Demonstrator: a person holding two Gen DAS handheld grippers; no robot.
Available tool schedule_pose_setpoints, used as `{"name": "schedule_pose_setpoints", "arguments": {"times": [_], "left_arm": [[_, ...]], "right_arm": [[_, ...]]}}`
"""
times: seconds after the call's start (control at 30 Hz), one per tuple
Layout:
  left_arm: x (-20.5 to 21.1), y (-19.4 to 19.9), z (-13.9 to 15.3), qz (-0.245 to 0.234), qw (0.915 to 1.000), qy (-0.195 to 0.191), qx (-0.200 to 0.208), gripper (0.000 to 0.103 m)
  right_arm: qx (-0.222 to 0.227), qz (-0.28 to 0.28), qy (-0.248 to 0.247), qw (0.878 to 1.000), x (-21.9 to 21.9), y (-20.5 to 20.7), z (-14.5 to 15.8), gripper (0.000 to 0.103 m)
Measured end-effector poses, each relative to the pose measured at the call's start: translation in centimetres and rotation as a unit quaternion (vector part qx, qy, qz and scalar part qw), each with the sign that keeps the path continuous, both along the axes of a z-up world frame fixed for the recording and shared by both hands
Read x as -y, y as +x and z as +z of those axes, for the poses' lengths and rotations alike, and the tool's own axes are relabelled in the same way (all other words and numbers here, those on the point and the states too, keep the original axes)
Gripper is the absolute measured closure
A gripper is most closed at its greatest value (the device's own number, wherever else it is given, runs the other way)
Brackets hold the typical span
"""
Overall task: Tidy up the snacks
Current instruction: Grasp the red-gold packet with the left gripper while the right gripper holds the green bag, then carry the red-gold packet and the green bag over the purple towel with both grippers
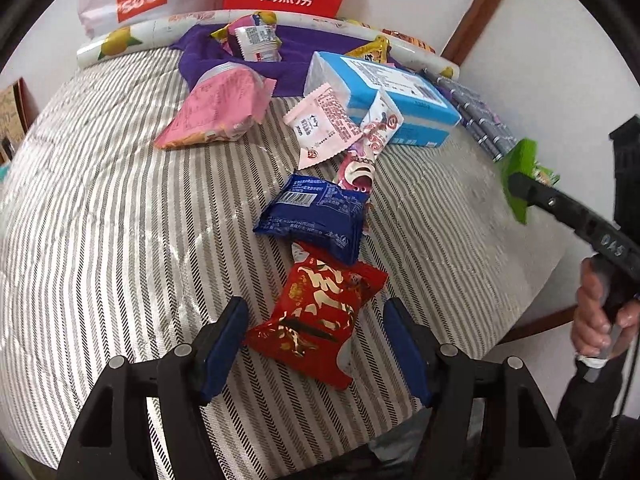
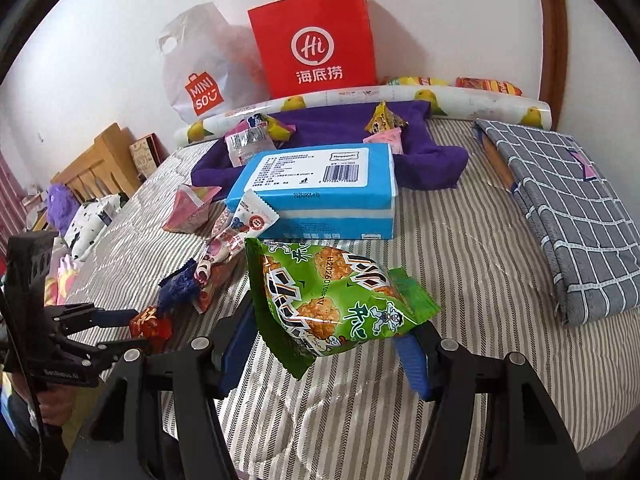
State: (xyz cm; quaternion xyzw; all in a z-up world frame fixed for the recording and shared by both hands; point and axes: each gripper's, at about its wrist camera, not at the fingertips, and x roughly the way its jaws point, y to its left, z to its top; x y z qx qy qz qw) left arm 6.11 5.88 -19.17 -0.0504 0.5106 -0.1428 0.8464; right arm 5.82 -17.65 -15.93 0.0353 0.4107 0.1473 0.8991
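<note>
A red snack packet [image 1: 320, 316] lies on the striped bedspread [image 1: 120, 220] between the blue fingers of my left gripper [image 1: 316, 306]. The jaws stand apart, and a small gap shows at the right finger. In the right wrist view the left gripper [image 2: 138, 330] is at the far left with the red packet [image 2: 150, 324] at its tips. My right gripper [image 2: 328, 320] is shut on a green snack packet [image 2: 332, 296] and holds it above the bed. The left wrist view shows this green packet [image 1: 520, 176] at the right edge. A dark blue packet [image 1: 316, 216] lies just beyond the red one.
Farther back lie a blue tissue pack [image 2: 320, 188], pink packets [image 1: 216, 112] and small wrapped snacks on a purple cloth [image 2: 432, 160]. A red paper bag [image 2: 316, 40] and a white plastic bag [image 2: 200, 76] stand at the wall behind a paper roll [image 2: 480, 100]. A folded grey checked cloth [image 2: 568, 216] is at the right.
</note>
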Motion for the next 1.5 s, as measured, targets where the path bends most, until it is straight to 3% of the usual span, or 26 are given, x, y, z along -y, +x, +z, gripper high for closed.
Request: {"name": "schedule_pose_setpoints", "arguments": {"times": [0.2,0.3,0.4,0.63,1.0,1.5], "left_arm": [[2.1,0.0,-0.3,-0.008,0.9968,0.074,0.030,0.035],[2.9,-0.4,-0.5,-0.020,0.9916,0.117,0.052,0.046],[3.1,-0.6,-0.2,-0.028,0.9920,0.112,0.052,0.063],[2.0,-1.1,0.6,-0.014,0.9970,0.063,0.043,0.064],[0.4,-0.9,3.8,0.016,0.9974,-0.021,0.068,0.064],[1.4,5.4,7.2,0.029,0.9952,-0.030,0.088,0.064]], "right_arm": [[-0.001,-0.006,0.006,1.000,0.9,-0.4,0.1,0.039],[-0.003,-0.010,0.007,1.000,1.3,-0.5,0.0,0.039],[-0.007,-0.013,0.005,1.000,1.7,-0.4,-0.3,0.039],[-0.009,-0.023,0.008,1.000,2.0,-0.7,-0.2,0.039],[0.013,-0.027,0.012,0.999,2.4,-1.2,1.9,0.039],[0.029,-0.038,0.046,0.998,3.3,2.6,3.2,0.041]]}}
